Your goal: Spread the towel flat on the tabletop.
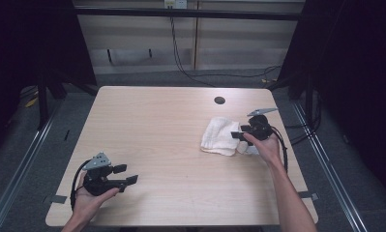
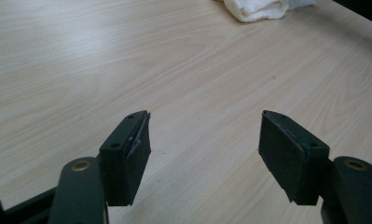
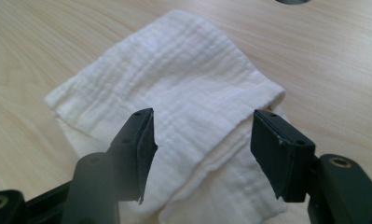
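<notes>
Where it lies folded on the table (image 1: 156, 145), a white ribbed cloth (image 3: 174, 93) under the right claw (image 3: 202, 140), jaws apart.

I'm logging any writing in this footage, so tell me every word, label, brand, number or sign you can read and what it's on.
None: no readable text stands anywhere in these pictures.
The white towel is plain ribbed cloth with no tag or print.
The table shows bare wood grain and a dark round hole.
The black fingers of the right gripper and the left gripper carry screw holes, no lettering.
</notes>
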The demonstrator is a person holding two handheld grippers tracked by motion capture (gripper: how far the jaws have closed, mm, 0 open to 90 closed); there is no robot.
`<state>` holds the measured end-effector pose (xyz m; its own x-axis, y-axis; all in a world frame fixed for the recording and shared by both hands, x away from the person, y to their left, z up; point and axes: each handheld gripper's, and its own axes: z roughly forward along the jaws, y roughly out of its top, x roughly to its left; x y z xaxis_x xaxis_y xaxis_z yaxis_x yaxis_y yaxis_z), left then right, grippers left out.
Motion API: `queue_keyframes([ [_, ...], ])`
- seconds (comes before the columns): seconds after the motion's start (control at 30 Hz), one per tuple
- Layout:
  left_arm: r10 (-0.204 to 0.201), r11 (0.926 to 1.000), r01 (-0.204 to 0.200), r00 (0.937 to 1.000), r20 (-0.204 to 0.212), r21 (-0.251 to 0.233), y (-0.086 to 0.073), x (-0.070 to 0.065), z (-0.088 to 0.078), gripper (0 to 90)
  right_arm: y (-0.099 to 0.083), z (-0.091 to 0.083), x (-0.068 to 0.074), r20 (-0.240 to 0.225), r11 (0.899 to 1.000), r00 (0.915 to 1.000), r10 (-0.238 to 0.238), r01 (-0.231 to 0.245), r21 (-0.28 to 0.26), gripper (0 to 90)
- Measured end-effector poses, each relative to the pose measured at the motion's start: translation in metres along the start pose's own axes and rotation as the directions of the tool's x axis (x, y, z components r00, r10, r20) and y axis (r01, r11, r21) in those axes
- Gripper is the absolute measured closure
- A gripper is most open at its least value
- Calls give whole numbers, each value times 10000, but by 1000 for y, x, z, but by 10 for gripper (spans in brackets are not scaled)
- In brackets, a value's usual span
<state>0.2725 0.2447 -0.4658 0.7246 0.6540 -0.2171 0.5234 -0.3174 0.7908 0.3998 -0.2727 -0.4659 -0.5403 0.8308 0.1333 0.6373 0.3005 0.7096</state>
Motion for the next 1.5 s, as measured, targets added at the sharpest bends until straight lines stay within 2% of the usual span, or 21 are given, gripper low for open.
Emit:
queue_keyframes([
  [0.13, -9, 10000, 9, 10000, -11, 24, 0, 0, 1, 337, -6, 15, -5, 99, 9991, 9999, 125, -129, 414, 349],
  [0.23, 6, 10000, -6, 10000, 19, 95, 0, -1, 2, 336, -8, 21, -5, 220, 9978, 9997, 117, -130, 644, 355],
  [0.27, 13, 9999, -13, 10000, 27, 116, 0, 0, 2, 334, -12, 27, -4, 106, 9955, 9998, 179, -188, 927, 429],
  [0.33, 9, 9999, -9, 10000, 41, 122, 1, 0, 2, 333, -13, 30, -3, -3, 9952, 9999, 153, -152, 970, 438],
  [0.37, 2, 9999, -2, 10000, 24, 128, 0, 0, 2, 331, -15, 31, 0, -110, 9966, 9996, 264, -254, 785, 511],
  [0.4, -19, 9999, 19, 10000, 15, 128, 0, 0, 2, 331, -15, 31, 0, -110, 9966, 9996, 264, -254, 785, 511],
  [0.5, -2, 9998, 3, 10000, -52, 187, 0, -1, 3, 327, -16, 29, 2, -566, 9947, 9977, 368, -312, 981, 700],
  [0.6, 63, 9998, -62, 10000, -39, 208, 0, -1, 3, 326, -19, 28, 5, -577, 9953, 9974, 440, -388, 887, 758],
  [0.7, 23, 9998, -22, 10000, -40, 209, 1, -1, 4, 325, -24, 28, 6, -867, 9957, 9935, 734, -681, 623, 790],
  [0.83, 16, 9997, -14, 10000, -75, 251, 1, 0, 5, 325, -27, 28, 10, -1023, 9962, 9919, 756, -708, 498, 796],
  [0.97, 11, 9996, -8, 9999, -123, 277, 1, 0, 5, 326, -32, 29, 22, -1261, 9974, 9895, 702, -672, 273, 797],
  [1.13, -3, 9997, 7, 9999, -147, 244, 0, 0, 4, 327, -32, 30, 36, -1350, 9983, 9895, 522, -482, 327, 803],
  [1.27, -70, 9997, 80, 9991, -415, 232, 2, 0, 6, 361, -33, 31, 48, -1685, 9979, 9840, 580, -524, 371, 811],
  [1.3, -116, 9997, 126, 9991, -406, 230, 2, 0, 7, 380, -32, 31, 55, -1681, 9978, 9842, 552, -484, 442, 813],
  [1.37, -104, 9995, 118, 9988, -469, 302, 3, 0, 10, 384, -32, 31, 57, -1786, 9975, 9821, 604, -527, 475, 815],
  [1.4, -82, 9995, 95, 9989, -453, 294, 3, -1, 11, 391, -32, 32, 60, -1980, 9976, 9784, 596, -516, 452, 815],
  [1.5, 85, 9990, -66, 9990, -437, 444, 4, -5, 15, 408, -33, 31, 70, -2068, 9978, 9771, 501, -398, 539, 816],
])
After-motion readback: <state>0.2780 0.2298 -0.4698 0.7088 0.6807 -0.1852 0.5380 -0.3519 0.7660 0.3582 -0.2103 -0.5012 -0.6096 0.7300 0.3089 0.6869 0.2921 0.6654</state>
